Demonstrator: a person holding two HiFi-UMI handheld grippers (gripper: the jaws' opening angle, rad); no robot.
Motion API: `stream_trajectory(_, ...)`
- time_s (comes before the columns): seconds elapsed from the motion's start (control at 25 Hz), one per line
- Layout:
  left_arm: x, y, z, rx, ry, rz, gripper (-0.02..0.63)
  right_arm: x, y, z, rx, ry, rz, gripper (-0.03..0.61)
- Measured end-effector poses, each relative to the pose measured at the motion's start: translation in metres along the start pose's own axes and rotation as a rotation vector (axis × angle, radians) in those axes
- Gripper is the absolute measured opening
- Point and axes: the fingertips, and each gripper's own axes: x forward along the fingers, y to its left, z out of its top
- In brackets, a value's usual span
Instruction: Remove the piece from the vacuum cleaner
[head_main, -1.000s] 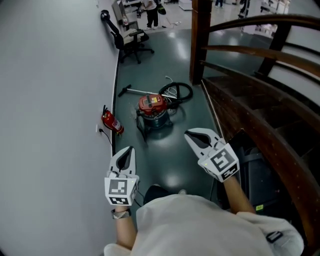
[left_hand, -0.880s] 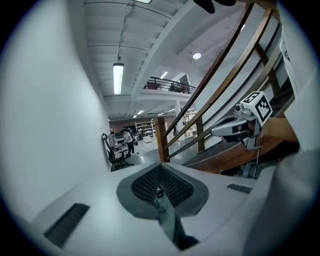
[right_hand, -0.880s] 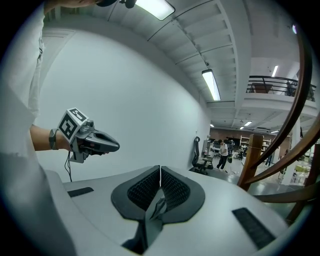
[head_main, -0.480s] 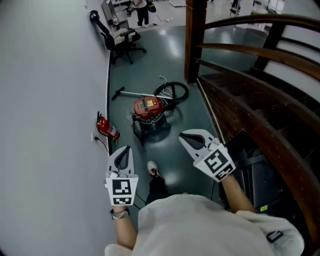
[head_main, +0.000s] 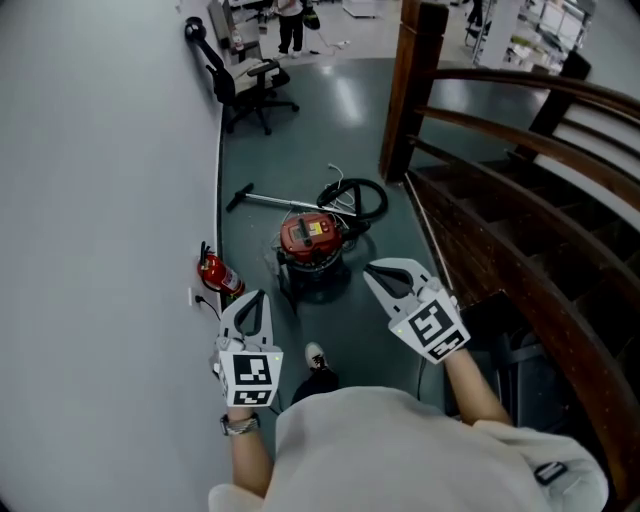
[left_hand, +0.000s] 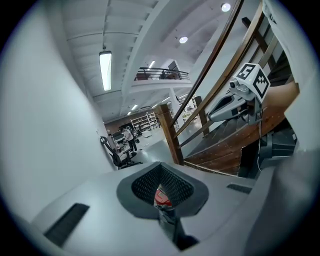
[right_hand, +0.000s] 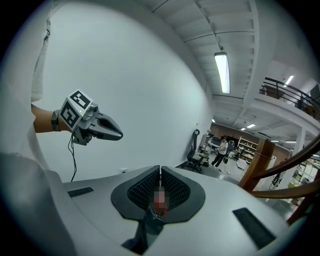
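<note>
The left claw and the right claw are both closed and hold nothing. In the head view they are held out in front of the person, level with each other, the left one close to the white wall. Ahead of them on the dark green floor stands the red vacuum cleaner, well apart from both claws. Its black hose lies coiled just behind it, and a metal wand stretches out towards the wall. A red fire extinguisher sits at the foot of the wall, near the vacuum cleaner. To the right a wooden staircase climbs away from its newel post. A black office chair stands farther down the floor. One shoe of the person shows below, between the claws.

In the left gripper view, the left claw has its tips pressed together. A sliver of the red vacuum cleaner shows through the gap behind them. The right claw hangs at the upper right, in front of the stair rail.

In the right gripper view, the right claw shows only a hairline seam between its ribbed pads, with nothing caught there. The left claw points across the white wall, its tips together. The office chair and a standing person are far off.
</note>
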Motion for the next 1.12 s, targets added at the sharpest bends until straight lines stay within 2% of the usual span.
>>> stream_trajectory(0.4,0.056,0.065,-0.018,-0.011,0.008,-0.043,-0.002,0.082,-0.015,0.013,-0.018,0.06,-0.007,0.031)
stream_trajectory(0.88,0.093,0.095,-0.052,-0.025,0.03,-0.101,-0.002,0.147,-0.015,0.002,-0.167,0.177,0.0,0.031)
stream_trajectory(1.12,0.103,0.102,-0.071,-0.033,0.066,-0.105,-0.002,0.172,-0.014,-0.005,-0.155,0.188,0.017,0.031)
